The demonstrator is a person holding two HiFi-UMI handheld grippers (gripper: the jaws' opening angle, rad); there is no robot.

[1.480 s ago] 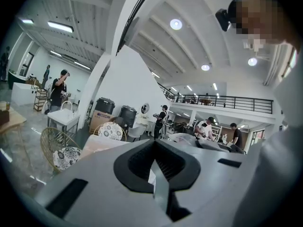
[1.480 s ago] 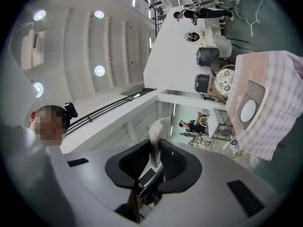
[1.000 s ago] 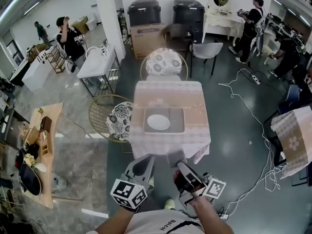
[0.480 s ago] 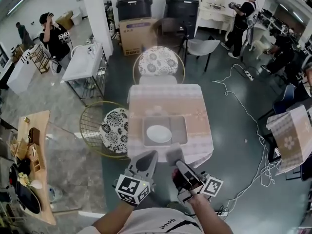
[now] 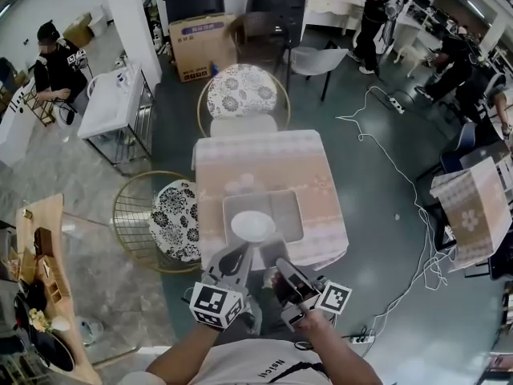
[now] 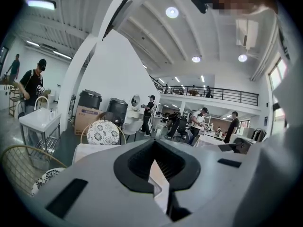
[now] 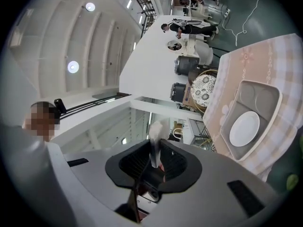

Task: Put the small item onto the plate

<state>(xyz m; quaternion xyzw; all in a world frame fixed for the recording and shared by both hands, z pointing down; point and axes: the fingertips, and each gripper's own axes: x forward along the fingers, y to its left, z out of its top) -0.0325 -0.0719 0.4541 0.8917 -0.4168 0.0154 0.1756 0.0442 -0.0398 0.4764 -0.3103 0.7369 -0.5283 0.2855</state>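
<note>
A white plate (image 5: 253, 225) lies in a grey tray (image 5: 290, 212) on the table (image 5: 256, 159) with the pink checked cloth. My right gripper (image 5: 278, 263) hovers at the table's near edge, just short of the tray, shut on a small pale flat item (image 5: 272, 250). In the right gripper view the small item (image 7: 155, 143) stands edge-on between the pads, and the plate (image 7: 244, 129) and tray (image 7: 266, 94) lie off to the right. My left gripper (image 5: 243, 252) hangs beside it, jaws together and empty. In the left gripper view the left gripper (image 6: 154, 148) shows its tips meeting.
A flower-cushioned chair (image 5: 243, 91) stands behind the table, another (image 5: 175, 218) at its left. A white cable (image 5: 401, 163) trails across the floor on the right. A white sink stand (image 5: 112, 107) is at back left, and people stand along the back wall.
The table, tray and plate have come nearer to both grippers, which now reach its near edge. The right gripper still holds the small item.
</note>
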